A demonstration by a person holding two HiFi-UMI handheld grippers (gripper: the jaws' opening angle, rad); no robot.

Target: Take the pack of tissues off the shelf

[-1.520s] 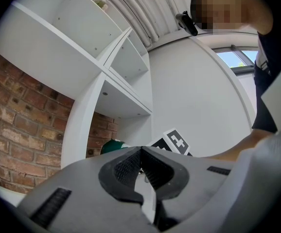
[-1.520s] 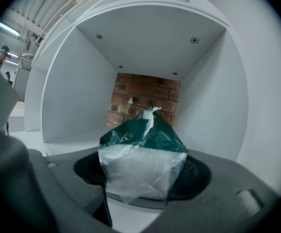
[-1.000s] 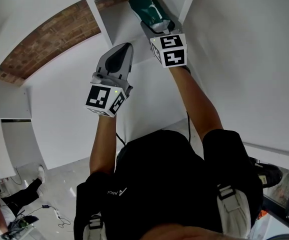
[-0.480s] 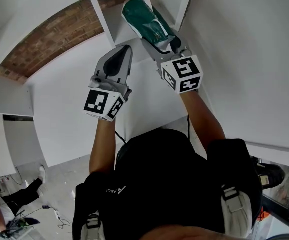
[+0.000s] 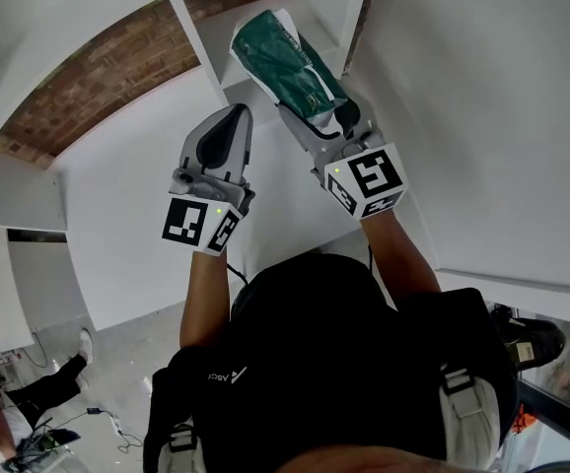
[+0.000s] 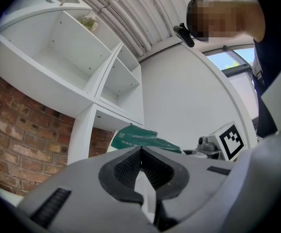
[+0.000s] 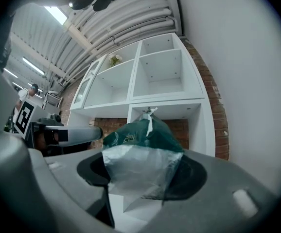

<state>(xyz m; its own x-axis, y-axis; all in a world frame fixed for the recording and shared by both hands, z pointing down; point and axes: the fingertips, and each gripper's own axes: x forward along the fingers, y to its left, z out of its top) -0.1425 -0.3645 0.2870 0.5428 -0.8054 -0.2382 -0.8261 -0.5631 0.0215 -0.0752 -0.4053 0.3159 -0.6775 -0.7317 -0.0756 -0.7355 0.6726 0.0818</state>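
Note:
The pack of tissues [image 5: 287, 62] is green with a clear silvery end and white print. My right gripper [image 5: 332, 118] is shut on that clear end and holds the pack out in front of the white shelf unit [image 5: 206, 42], clear of its cubby. In the right gripper view the pack [image 7: 141, 152] fills the space between the jaws, with the open cubby [image 7: 166, 118] behind it. My left gripper [image 5: 234, 116] is shut with nothing in it, just left of the pack. From the left gripper view the pack [image 6: 139, 139] shows past the closed jaw tips [image 6: 140, 150].
The white shelf unit [image 6: 89, 76] has several open cubbies against a red brick wall [image 5: 93, 77]; a small plant [image 6: 88, 21] sits in an upper one. A tall white panel [image 5: 482, 116] stands to the right. Another person [image 5: 19, 397] is on the floor at bottom left.
My right gripper has drawn back toward me with the pack, pulling it out of the cubby. The left gripper has slid slightly down and left, still shut.

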